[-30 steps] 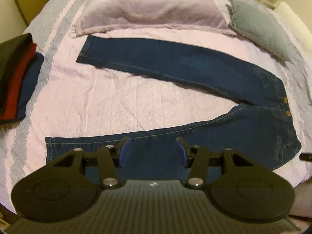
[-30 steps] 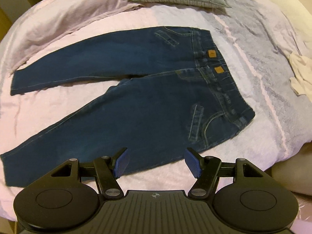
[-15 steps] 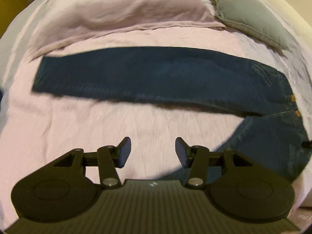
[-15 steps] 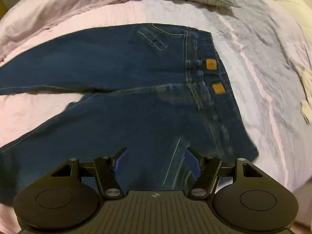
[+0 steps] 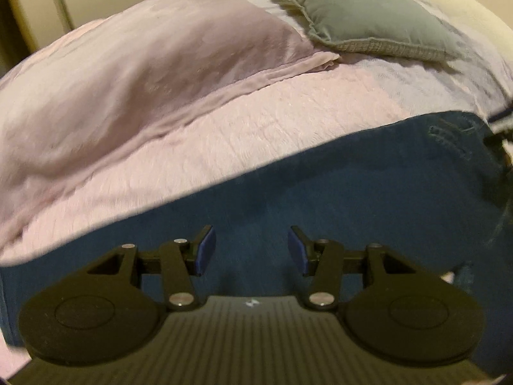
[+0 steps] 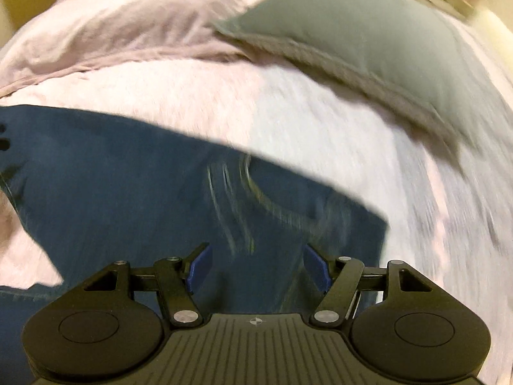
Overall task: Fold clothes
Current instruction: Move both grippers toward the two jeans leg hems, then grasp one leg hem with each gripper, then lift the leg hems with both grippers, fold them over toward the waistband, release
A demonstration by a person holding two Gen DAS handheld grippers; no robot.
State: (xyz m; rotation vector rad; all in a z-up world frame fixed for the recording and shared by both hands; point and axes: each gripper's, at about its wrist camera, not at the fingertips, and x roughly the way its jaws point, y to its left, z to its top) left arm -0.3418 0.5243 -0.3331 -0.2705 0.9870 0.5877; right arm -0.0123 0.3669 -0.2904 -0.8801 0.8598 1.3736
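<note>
Left gripper (image 5: 250,250): wide, empty, over jeans (image 5: 320,199).
Right gripper (image 6: 256,268): wide, empty, over jeans' blurry waist; left view lacks it.

The jeans (image 5: 320,199) lie flat on the bed (image 5: 288,109), so nothing stands up from them. Between their far edge and the pillows, a bare strip of the pink cover runs across the bed; a gripper could pass along it. At the head edge of the bed the big pink pillow (image 5: 154,64) rises high and blocks the way. The grey cushion (image 6: 368,41) beside it closes the far right corner.
</note>
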